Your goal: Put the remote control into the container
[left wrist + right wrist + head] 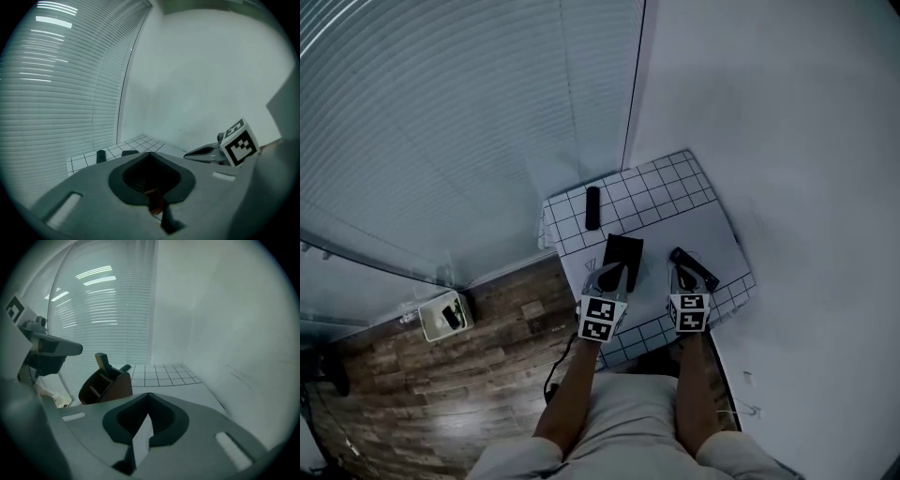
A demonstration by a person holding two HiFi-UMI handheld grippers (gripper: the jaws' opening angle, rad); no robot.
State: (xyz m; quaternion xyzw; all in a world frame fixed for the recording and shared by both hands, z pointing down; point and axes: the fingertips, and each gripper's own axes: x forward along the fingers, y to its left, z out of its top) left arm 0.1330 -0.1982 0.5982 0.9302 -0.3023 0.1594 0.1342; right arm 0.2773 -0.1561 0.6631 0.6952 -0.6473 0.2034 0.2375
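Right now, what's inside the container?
Container: dividers show, plus one dark piece standing up from it, maybe its own. Compartment floors are hidden by its wall. Remote control lies outside.

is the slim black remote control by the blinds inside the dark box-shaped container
No, the remote control lies flat on the white gridded cloth, apart from the container.

Small table (712, 232) tucked into a room corner, topped in white, with black grid lines over its far part and near right edge and a plain white patch between. At far left, lying flat, a slim black remote control (592, 207). Nearer, around the middle, a dark open-topped container (624, 253). Further right, apart from it, a dark elongated object (696, 268) lying aslant.
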